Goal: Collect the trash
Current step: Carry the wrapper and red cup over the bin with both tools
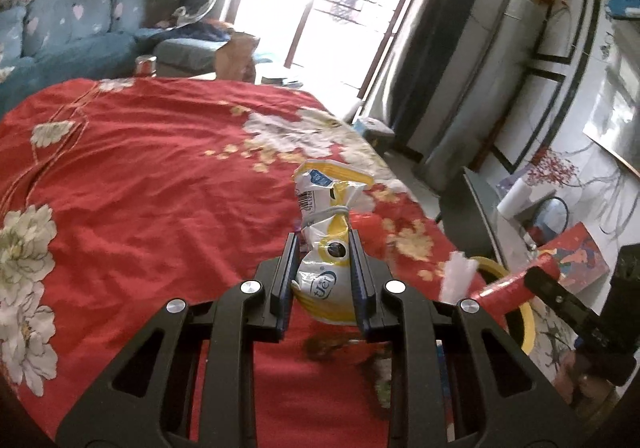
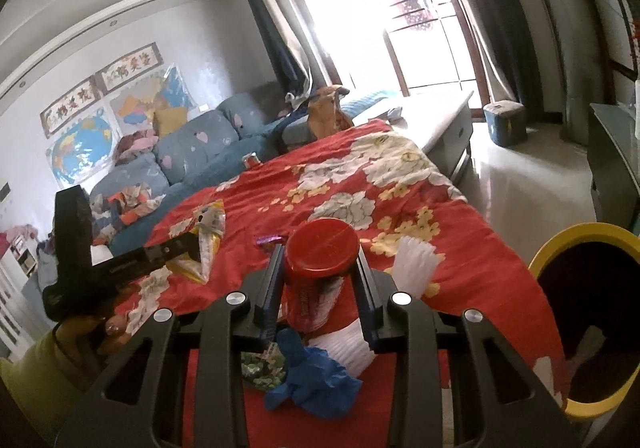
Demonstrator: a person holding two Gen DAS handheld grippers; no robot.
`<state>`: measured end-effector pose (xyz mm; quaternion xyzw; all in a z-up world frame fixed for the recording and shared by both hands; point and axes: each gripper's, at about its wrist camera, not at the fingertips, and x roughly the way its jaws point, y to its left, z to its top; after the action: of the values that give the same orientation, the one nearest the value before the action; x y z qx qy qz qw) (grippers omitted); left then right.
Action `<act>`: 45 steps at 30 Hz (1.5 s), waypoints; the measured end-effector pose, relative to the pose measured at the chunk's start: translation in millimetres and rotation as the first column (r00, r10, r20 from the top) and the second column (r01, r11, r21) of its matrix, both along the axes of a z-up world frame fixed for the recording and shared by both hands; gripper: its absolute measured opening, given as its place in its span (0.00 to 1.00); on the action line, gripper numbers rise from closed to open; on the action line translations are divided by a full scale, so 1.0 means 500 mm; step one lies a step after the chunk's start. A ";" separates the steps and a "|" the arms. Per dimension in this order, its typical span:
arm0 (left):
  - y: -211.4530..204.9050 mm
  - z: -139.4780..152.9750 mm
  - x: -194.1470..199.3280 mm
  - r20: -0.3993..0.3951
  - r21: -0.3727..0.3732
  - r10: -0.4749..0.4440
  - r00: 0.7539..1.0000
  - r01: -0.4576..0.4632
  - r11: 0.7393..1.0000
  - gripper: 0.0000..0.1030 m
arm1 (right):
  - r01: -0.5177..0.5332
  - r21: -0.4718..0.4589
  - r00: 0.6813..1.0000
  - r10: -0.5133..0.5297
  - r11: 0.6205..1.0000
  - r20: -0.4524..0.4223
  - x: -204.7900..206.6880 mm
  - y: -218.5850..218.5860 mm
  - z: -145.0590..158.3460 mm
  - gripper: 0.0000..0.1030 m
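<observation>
left gripper (image 1: pixel 323 248) pinching yellow-white snack bag (image 1: pixel 326 236), lifted above red floral cloth (image 1: pixel 160 184); right gripper (image 2: pixel 320 260) pinching red can (image 2: pixel 316 272) above cloth's near edge; blue glove (image 2: pixel 312 376), white wrapper (image 2: pixel 412 264) on cloth; yellow-rimmed bin (image 2: pixel 576 324) beside right edge

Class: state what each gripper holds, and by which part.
Left gripper: yellow-and-white snack bag, by its lower half. Right gripper: red canister, by its sides near the lid.
</observation>
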<state>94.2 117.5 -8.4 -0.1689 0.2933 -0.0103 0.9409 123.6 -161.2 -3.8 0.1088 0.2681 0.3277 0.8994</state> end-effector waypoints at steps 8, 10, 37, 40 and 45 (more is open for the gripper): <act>-0.078 0.018 0.004 0.014 0.035 -0.076 0.997 0.076 0.997 0.18 | 0.048 0.022 0.998 -0.048 0.999 0.027 -0.005 -0.037 0.018 0.30; -0.094 0.019 0.006 0.014 0.040 -0.092 0.996 0.091 0.995 0.18 | 0.066 0.030 0.997 -0.067 0.997 0.026 -0.002 -0.051 0.019 0.30; -0.279 0.022 0.048 -0.004 0.093 -0.284 0.959 0.283 0.955 0.18 | 0.275 0.102 0.961 -0.276 0.956 0.000 0.032 -0.219 0.029 0.30; -0.299 0.022 0.055 -0.008 0.099 -0.303 0.953 0.303 0.948 0.18 | 0.296 0.105 0.955 -0.297 0.949 -0.004 0.035 -0.237 0.026 0.30; -0.333 0.016 0.067 -0.015 0.104 -0.336 0.942 0.336 0.936 0.18 | 0.337 0.106 0.941 -0.338 0.935 -0.007 0.038 -0.266 0.020 0.30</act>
<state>127.4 -48.8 -0.3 -0.0664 0.3166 -0.1555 0.9334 142.4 -294.3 6.3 0.1987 0.2229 0.1827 0.9367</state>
